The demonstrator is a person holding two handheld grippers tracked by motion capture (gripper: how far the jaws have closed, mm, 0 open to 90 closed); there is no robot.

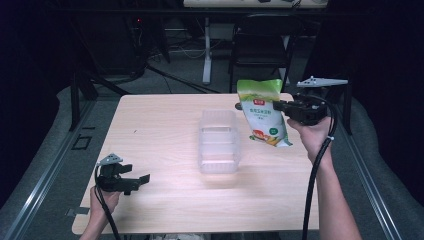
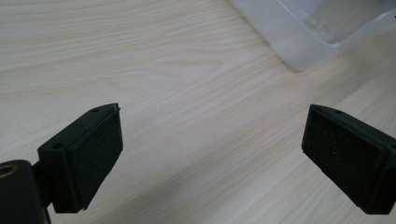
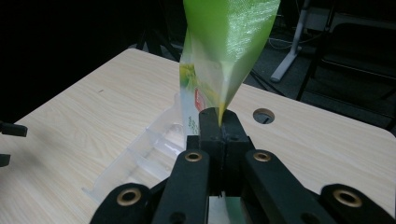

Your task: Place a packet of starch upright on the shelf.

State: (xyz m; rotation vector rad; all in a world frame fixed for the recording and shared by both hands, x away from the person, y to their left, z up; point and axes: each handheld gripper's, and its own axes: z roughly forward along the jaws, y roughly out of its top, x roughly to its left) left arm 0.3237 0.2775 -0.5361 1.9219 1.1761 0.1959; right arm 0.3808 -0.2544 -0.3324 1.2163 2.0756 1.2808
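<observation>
Down front in the high view, left gripper parked wide open and empty on the table, right gripper pinching the green bag up beside the clear bin; through the left gripper view, just bare wood between spread pads; through the right gripper view, clamped tight on the bag's edge, so probably best swinging over the bin before lowering.
</observation>
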